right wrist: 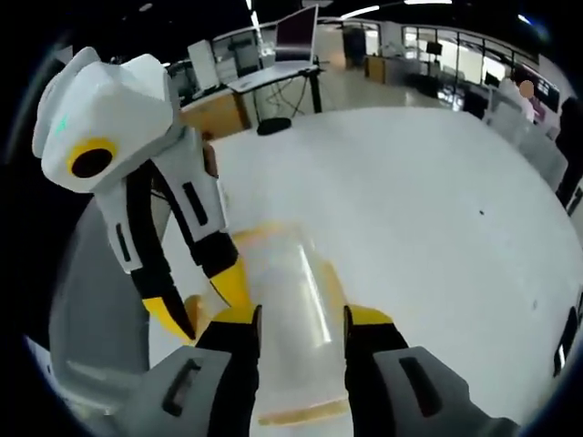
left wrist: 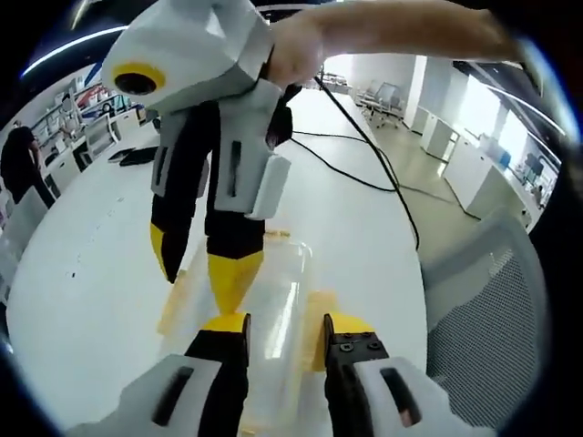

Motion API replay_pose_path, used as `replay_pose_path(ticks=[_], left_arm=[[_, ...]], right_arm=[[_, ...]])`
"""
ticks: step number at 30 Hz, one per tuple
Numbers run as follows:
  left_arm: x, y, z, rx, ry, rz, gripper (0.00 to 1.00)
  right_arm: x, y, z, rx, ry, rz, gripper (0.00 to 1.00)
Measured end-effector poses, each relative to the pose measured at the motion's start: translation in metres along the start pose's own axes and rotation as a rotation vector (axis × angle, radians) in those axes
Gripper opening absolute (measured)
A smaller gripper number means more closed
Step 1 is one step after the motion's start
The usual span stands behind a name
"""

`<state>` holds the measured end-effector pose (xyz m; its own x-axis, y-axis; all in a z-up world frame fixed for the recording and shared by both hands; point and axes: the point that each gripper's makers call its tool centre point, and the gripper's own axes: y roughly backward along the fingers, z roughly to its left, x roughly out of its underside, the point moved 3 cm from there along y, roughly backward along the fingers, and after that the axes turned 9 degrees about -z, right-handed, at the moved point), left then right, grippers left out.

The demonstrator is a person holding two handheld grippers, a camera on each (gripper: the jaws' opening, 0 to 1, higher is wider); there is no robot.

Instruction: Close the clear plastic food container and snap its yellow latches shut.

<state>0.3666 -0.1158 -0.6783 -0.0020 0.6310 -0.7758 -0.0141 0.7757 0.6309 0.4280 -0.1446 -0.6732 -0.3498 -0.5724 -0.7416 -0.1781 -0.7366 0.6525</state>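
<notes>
The clear plastic container [left wrist: 278, 300] lies on the white table [left wrist: 100, 273] with its lid on, blurred, and yellow latches [left wrist: 318, 314] show along its sides. My left gripper [left wrist: 284, 332] is open, its jaws standing over the container's near end. The right gripper [left wrist: 199, 273] reaches down from above, open, one yellow tip on the lid and the other beside the left latch [left wrist: 176, 296]. In the right gripper view the container [right wrist: 290, 282] runs away between the open jaws of my right gripper [right wrist: 301, 323]. The left gripper [right wrist: 202, 300] comes in from the left, its tips by the container's edge.
A grey mesh chair [left wrist: 487, 309] stands at the table's right edge; its back [right wrist: 91, 300] also rises beside the table. A black cable [left wrist: 364, 164] crosses the far tabletop. A person's hand [left wrist: 301, 45] holds the right gripper. Office desks [right wrist: 273, 77] stand beyond.
</notes>
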Motion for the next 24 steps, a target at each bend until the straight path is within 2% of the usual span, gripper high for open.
replay_pose_path(ticks=[3, 8, 13, 18, 24], left_arm=[[-0.001, -0.002, 0.000, -0.005, -0.047, -0.003, 0.26], [0.000, -0.002, -0.003, -0.014, -0.079, 0.009, 0.27], [0.003, -0.002, -0.006, -0.024, -0.116, -0.015, 0.31], [0.005, -0.002, -0.005, -0.034, -0.148, -0.054, 0.32], [0.005, -0.002, -0.002, -0.042, -0.196, -0.067, 0.27]], right_arm=[[0.000, -0.001, -0.001, -0.012, 0.005, 0.010, 0.34], [-0.001, -0.004, -0.003, -0.041, 0.003, 0.020, 0.35], [0.000, -0.007, -0.004, -0.073, 0.005, 0.045, 0.37], [0.003, -0.013, -0.007, -0.110, 0.018, 0.100, 0.38], [0.004, -0.019, -0.009, -0.154, 0.028, 0.153, 0.39]])
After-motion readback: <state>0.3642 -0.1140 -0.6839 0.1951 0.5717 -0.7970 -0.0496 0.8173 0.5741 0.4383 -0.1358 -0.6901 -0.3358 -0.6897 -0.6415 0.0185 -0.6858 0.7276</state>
